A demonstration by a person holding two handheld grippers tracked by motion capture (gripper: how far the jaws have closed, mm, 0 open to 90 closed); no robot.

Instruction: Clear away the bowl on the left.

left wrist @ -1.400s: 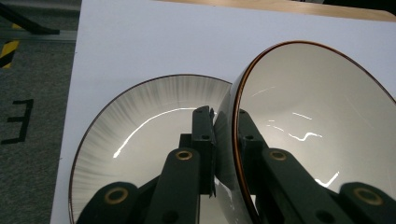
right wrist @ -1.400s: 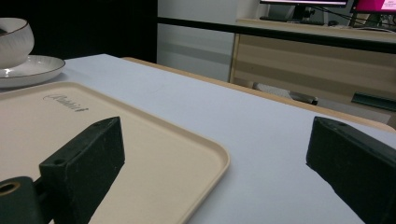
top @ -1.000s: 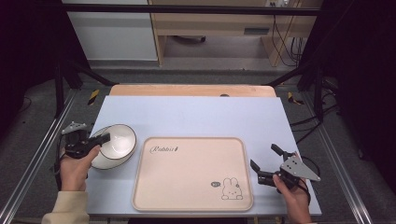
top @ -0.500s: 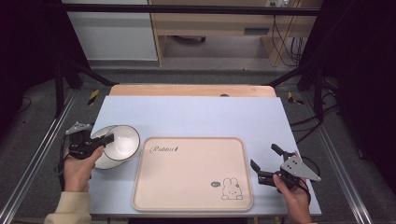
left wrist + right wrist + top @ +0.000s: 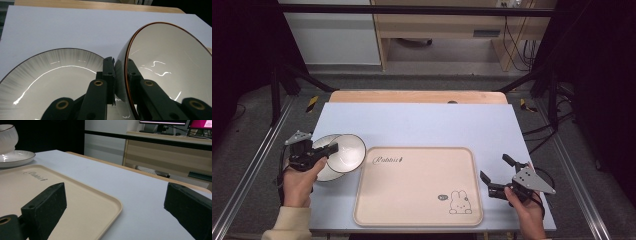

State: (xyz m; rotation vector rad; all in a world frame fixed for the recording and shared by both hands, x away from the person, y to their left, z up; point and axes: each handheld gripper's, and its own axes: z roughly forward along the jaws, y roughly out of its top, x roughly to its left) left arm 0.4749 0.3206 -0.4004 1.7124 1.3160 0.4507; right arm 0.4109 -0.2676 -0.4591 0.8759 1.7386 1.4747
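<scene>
Bowl pinched by its rim, tipped over the plate

Bowl (image 5: 172,72) first: it is white and shiny, with a thin brown line round its rim. My left claw (image 5: 120,75) is clenched on that rim. One jaw sits inside the bowl and one jaw sits outside, so the wall of the bowl is squeezed between them. The bowl is tilted up on its side, and its open mouth faces to the right of my claw. In the high view it hangs at the tip of the left claw (image 5: 319,152), just past the left edge of the tray (image 5: 417,212).

Under my left claw and to its left lies a plate (image 5: 50,75) with grey streaks round its edge. I cannot tell if the bowl touches the plate.

I think the bowl is hard and stiff, like a dish from the kitchen. It will not bend. It looks smooth and slippery, so it could slide or swing in my jaws. It could chip or break if it drops or bumps the plate. It looks a bit heavy for a pinch at one spot. The rim is the only good place to hold, because the sides are round and wide. I should hold firm, move slowly and set it down softly.

My right claw (image 5: 115,212) is released, with its jaws wide apart and nothing between them. The corner of the tray lies under it and to its left. The table (image 5: 422,125) is pale blue.
</scene>
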